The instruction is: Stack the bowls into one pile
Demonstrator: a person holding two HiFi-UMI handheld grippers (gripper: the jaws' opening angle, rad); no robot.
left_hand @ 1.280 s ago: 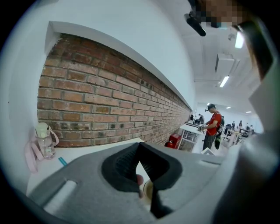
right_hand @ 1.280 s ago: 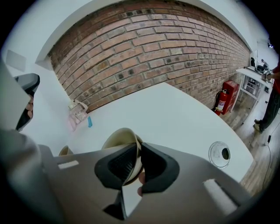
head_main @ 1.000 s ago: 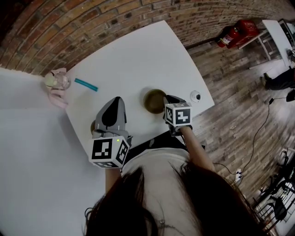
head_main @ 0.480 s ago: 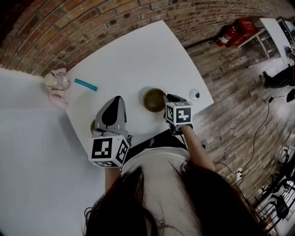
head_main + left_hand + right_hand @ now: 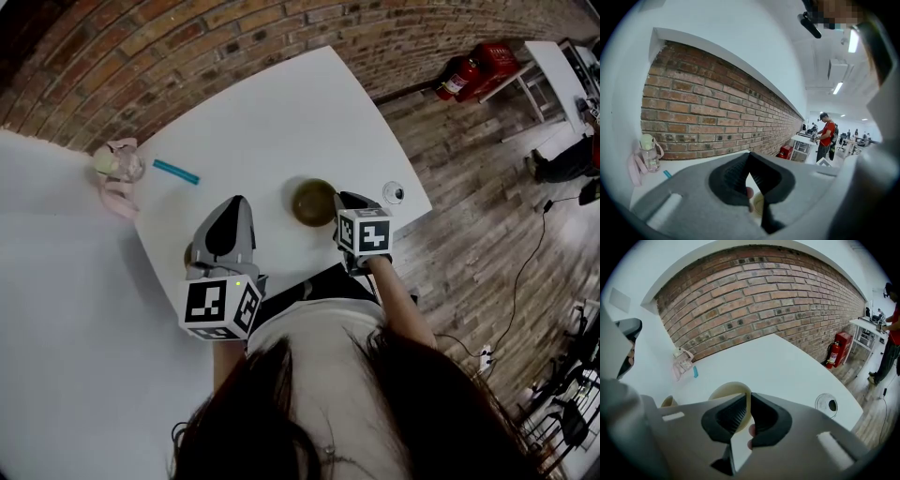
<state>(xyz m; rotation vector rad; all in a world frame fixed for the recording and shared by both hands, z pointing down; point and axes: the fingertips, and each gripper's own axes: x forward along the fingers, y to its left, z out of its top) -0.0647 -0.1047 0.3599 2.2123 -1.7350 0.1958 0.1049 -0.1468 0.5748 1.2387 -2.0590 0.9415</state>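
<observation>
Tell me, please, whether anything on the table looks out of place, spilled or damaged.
Nothing stands out. The right gripper pinches one bowl by its rim, the other bowl sits upright on the table, and nothing is spilled.

A white bench (image 5: 281, 122) stands against a brick wall (image 5: 141, 47). At its far left corner sits a clear bottle (image 5: 117, 164) with a pink strap (image 5: 116, 199), and a teal stick (image 5: 175, 172) lies just beside it. A round cable port (image 5: 395, 194) is set near the bench's right edge. On the wooden floor (image 5: 487, 234) a red fire extinguisher (image 5: 466, 71) rests by the wall, and a dark cable (image 5: 530, 272) trails across the boards. A person in a red shirt (image 5: 827, 136) stands well off.
</observation>
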